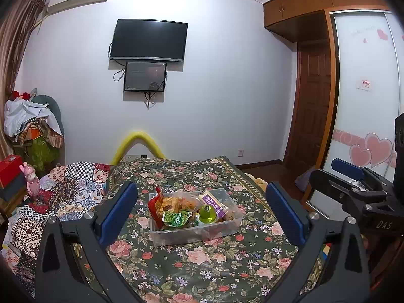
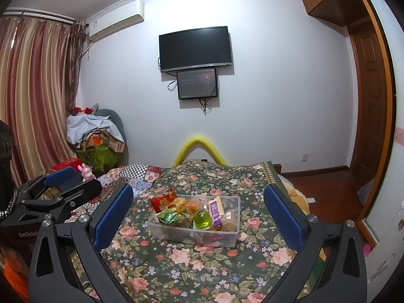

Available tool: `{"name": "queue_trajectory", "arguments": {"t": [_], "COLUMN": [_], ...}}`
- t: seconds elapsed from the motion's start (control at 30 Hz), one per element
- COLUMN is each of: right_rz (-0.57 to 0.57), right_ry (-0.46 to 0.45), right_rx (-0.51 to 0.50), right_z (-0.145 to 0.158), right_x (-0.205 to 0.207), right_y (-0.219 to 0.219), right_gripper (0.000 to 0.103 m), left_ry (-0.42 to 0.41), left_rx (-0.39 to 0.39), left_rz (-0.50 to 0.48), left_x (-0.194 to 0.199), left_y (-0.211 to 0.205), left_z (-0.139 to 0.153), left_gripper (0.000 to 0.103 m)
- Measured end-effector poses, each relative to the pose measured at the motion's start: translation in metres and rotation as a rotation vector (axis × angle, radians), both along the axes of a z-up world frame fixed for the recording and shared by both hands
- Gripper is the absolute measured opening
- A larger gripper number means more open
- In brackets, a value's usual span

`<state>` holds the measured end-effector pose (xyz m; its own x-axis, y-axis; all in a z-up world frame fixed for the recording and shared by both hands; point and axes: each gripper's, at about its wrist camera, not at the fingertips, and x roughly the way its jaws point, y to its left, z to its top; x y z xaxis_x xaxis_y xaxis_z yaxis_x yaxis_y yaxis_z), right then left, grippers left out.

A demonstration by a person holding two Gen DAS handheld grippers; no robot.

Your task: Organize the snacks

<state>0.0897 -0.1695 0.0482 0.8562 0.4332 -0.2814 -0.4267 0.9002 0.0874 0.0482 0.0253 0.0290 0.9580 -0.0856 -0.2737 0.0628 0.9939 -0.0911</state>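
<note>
A clear plastic bin (image 1: 161,234) (image 2: 174,234) sits on the floral bedspread (image 1: 202,265) (image 2: 192,260), holding several snacks: a red packet (image 1: 153,203) (image 2: 164,199), a green packet (image 1: 176,218) (image 2: 168,217), a green jelly cup (image 1: 207,214) (image 2: 202,219) and a purple-labelled pack (image 1: 212,203) (image 2: 216,209). My left gripper (image 1: 202,214) is open and empty, held back from the bin. My right gripper (image 2: 198,217) is open and empty, also short of the bin. The right gripper shows at the right of the left wrist view (image 1: 351,176), the left gripper at the left of the right wrist view (image 2: 63,181).
A patchwork quilt (image 1: 70,194) (image 2: 141,174) lies left of the bedspread. A pink rabbit toy (image 1: 32,179) and a red box (image 1: 8,169) stand at the far left. A yellow foam arch (image 1: 137,144) is at the bed's far end. A wardrobe (image 1: 366,96) is on the right.
</note>
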Motion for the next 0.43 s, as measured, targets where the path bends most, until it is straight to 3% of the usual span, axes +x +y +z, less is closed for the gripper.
{"name": "queue_trajectory", "arguments": {"t": [0.43], "right_rz": [0.001], "right_ry": [0.016], "right_rx": [-0.001], "right_z": [-0.0040], "right_x": [0.0039], "right_y": [-0.0010], "right_gripper": [0.103], "left_ry": [0.011], "left_rx": [0.002], "left_rz": [-0.007], "left_x": [0.0000], "left_y": [-0.0016], "left_z": [-0.0024], "left_gripper": [0.103]}}
